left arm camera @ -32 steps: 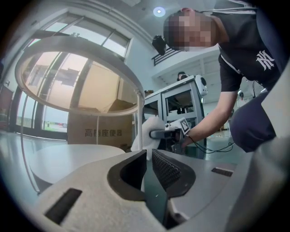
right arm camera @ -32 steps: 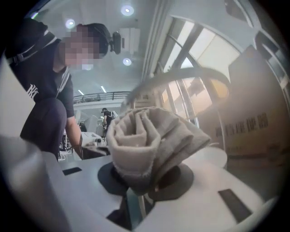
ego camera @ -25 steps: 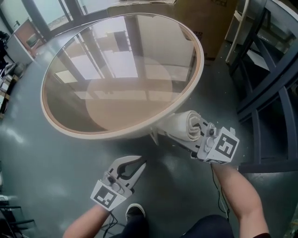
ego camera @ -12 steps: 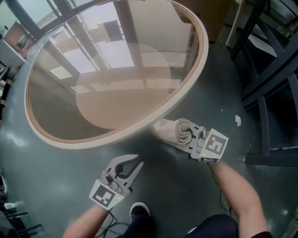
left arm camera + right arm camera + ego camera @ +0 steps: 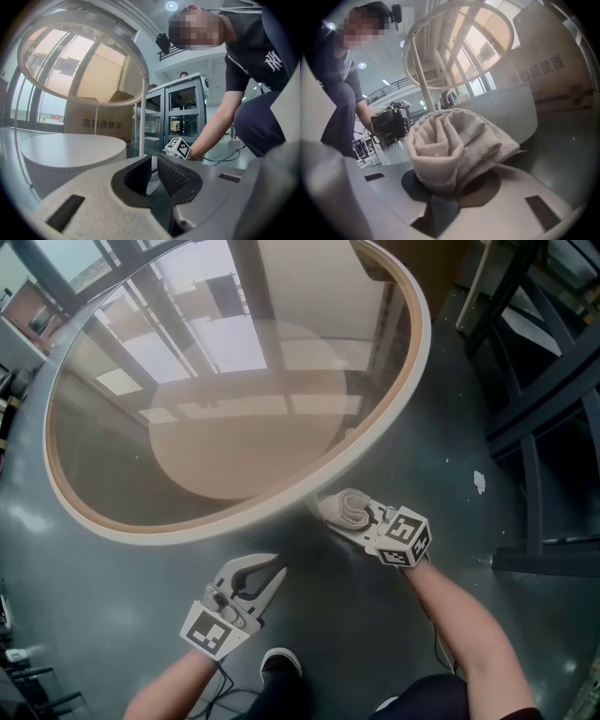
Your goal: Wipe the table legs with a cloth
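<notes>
A round glass-topped table with a cream rim (image 5: 394, 418) fills the head view. My right gripper (image 5: 368, 521) is low beside the rim, shut on a rolled beige cloth (image 5: 347, 509). In the right gripper view the cloth (image 5: 450, 136) bulges between the jaws of that gripper (image 5: 454, 159), with a thin white table leg (image 5: 423, 82) beyond it. My left gripper (image 5: 279, 565) hovers over the floor in front of the table, open by a narrow gap and holding nothing. The left gripper view looks past that gripper (image 5: 153, 171) at the same leg (image 5: 142, 117) and the right gripper's marker cube (image 5: 177, 147).
A low white round base (image 5: 70, 154) sits under the glass. A cardboard box (image 5: 96, 119) stands behind the table. Dark metal shelving (image 5: 553, 381) lines the right side. A white scrap (image 5: 479, 482) lies on the grey floor, and the person's shoe (image 5: 281, 667) is at the bottom.
The right gripper has carried the cloth down and a little left, nearer the floor beneath the rim. The left gripper has hardly moved.
</notes>
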`<state>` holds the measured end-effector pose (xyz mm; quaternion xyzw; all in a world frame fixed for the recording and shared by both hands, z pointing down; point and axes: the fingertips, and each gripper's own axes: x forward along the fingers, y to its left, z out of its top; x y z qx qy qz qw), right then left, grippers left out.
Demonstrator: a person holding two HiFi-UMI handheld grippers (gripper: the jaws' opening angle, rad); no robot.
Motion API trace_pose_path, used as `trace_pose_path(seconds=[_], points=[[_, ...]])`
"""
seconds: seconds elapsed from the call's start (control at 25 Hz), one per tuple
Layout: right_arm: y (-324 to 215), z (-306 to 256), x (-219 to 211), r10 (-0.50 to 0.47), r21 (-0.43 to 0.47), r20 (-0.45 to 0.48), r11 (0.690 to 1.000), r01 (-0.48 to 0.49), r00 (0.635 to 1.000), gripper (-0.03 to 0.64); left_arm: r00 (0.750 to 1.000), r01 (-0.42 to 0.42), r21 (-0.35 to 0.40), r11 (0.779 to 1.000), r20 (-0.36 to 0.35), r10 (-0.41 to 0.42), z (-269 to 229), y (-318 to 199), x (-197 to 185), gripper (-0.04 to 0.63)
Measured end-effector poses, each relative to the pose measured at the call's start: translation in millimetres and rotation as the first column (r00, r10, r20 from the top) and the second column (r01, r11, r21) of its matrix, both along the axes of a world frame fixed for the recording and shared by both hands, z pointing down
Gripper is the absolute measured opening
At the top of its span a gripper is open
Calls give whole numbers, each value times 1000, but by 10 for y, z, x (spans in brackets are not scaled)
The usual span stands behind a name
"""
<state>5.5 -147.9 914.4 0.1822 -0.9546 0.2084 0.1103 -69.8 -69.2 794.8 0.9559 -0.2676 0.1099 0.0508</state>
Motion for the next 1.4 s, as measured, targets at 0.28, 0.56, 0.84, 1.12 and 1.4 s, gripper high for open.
trace_pose_path(seconds=[0.28,0.56,0.84,1.12,1.4], points=[[373,-1714,129,-33,194,179,981,-2,983,86,999,42,72,997,-29,-40,-449,111,103,29],[369,-2981,1,-30,250,418,965,-83,908,86,999,39,161,986,-40,-33,-883,241,213,31],[236,-2665,-57,-4,268,377,958,-105,926,86,999,38,122,992,-1,-38,-717,217,118,31],[105,-1651,-13,38,206,262,974,-94,964,86,1000,15,58,998,15,-16,-314,62,87,29],[29,-379,16,107,65,142,991,-117,984,87,998,-40,13,999,55,39,47,38,30,29]])
